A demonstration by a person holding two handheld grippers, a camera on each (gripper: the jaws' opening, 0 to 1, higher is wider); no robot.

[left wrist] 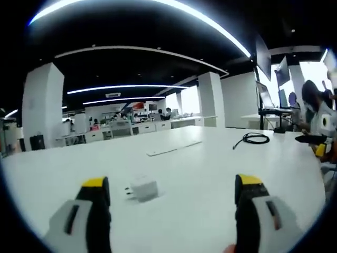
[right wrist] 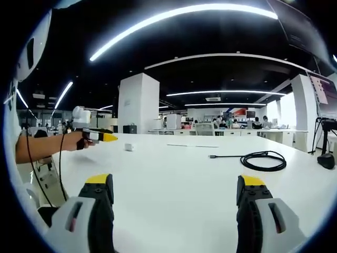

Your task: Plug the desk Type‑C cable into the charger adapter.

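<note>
Left gripper view: left tongs (left wrist: pixel 171 192) low over the white bench (left wrist: pixel 210 168), jaws spread wide, nothing held. Charger adapter (left wrist: pixel 142 188) lies on the bench between the jaws, nearer the left one, prongs pointing left – not touching either jaw. A flat white strip (left wrist: pixel 174 148) lies further back. Type‑C cable (left wrist: pixel 254 138) is coiled far right, well apart from the adapter.

Right gripper view: the left tongs come in from the left, held in a hand (right wrist: pixel 73 141), yellow tips near the adapter (right wrist: pixel 129 147). Right tongs (right wrist: pixel 175 195) wide open, empty. Cable (right wrist: pixel 260 159) coiled at right – plug end (right wrist: pixel 211 156) stretched left, resting on the bench.
</note>
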